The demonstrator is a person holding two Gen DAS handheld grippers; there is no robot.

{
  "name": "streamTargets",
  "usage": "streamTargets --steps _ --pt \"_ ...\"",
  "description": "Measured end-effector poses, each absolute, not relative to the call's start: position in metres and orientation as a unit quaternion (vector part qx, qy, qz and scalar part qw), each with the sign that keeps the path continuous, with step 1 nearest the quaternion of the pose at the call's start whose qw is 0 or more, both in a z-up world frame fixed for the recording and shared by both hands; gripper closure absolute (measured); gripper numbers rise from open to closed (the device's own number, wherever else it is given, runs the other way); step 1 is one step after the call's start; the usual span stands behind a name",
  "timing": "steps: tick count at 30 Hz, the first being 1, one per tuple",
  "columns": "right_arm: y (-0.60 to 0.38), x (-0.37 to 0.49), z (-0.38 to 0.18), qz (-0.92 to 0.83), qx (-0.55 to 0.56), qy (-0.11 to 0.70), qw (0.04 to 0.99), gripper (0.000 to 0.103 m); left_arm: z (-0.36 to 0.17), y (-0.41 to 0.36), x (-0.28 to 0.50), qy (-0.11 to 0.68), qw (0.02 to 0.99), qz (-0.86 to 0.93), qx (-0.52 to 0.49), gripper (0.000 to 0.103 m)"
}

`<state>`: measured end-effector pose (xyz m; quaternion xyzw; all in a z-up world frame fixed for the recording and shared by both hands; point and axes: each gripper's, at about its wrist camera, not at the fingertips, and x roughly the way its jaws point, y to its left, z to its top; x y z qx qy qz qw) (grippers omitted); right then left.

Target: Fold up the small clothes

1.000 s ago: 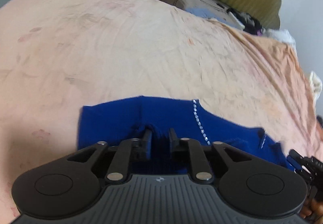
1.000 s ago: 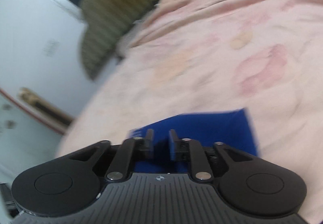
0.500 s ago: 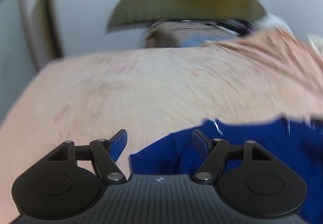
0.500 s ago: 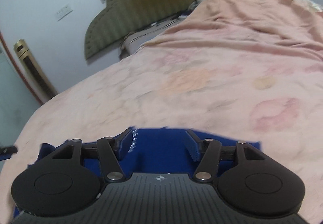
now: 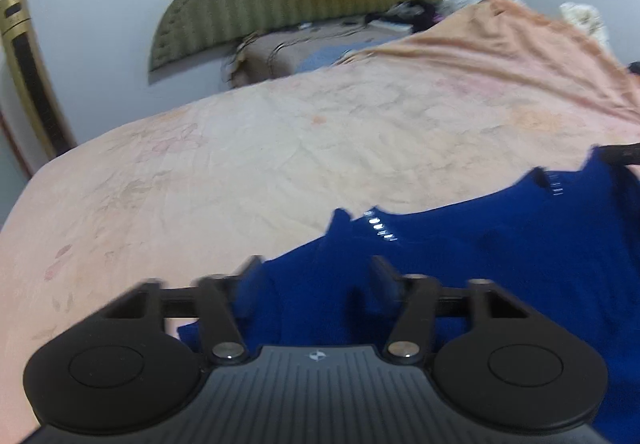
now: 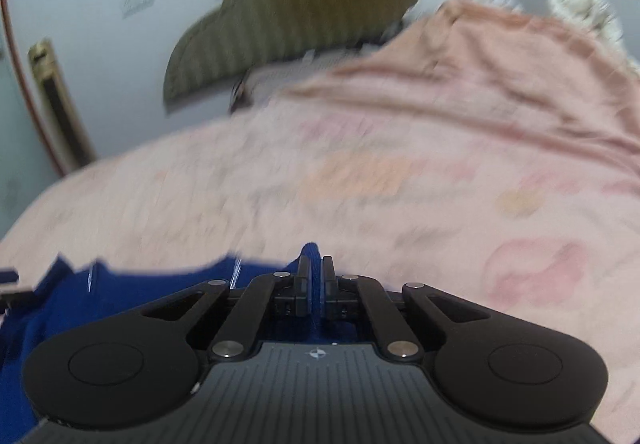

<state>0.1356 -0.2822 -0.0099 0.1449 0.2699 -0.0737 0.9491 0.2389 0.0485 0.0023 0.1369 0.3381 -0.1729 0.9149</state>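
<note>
Where half a second ago its fingers stood wide, the left gripper has been closing, angled down, fingers still apart astride the blue garment on the bed; bare sheet lies beyond. Right view: the right gripper has clamped shut on a blue fold, open sheet ahead.

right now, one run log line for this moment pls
stage: regrasp blue garment on bed sheet | left gripper: jaws apart, just closing, cloth between | right gripper: shut on cloth fold
</note>
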Motion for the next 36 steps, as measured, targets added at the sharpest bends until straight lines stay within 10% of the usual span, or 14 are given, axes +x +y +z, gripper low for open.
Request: streamTargets --steps 3,9,15,20,26,34,36 --pt "-0.285 0.139 -0.012 -0.084 0.139 0.278 0.947 0.098 -0.009 0.053 0.256 0.371 0.911 -0.137 0.114 0.097" --pt "-0.287 0.139 -0.023 -0.109 0.133 0.279 0.945 0.098 -0.016 0.069 0.255 0.372 0.917 -0.098 0.104 0.102" --pt "-0.286 0.147 -0.034 -0.128 0.114 0.289 0.942 0.098 -0.004 0.103 0.243 0.377 0.919 -0.104 0.051 0.101" --pt "-0.294 0.120 -0.018 -0.157 0.146 0.259 0.942 0.062 0.009 0.143 0.195 0.381 0.911 -0.154 0.025 0.094" --pt "-0.276 0.050 0.003 -0.116 0.142 0.244 0.952 0.049 0.006 0.176 0.132 0.381 0.902 -0.204 0.001 0.044" --pt "-0.262 -0.031 -0.002 -0.105 0.150 0.295 0.938 0.032 -0.006 0.167 0.082 0.389 0.887 -0.245 0.041 0.045" --pt "-0.262 -0.047 -0.008 -0.109 0.156 0.313 0.930 0.031 -0.013 0.165 0.078 0.400 0.882 -0.247 0.036 0.077"
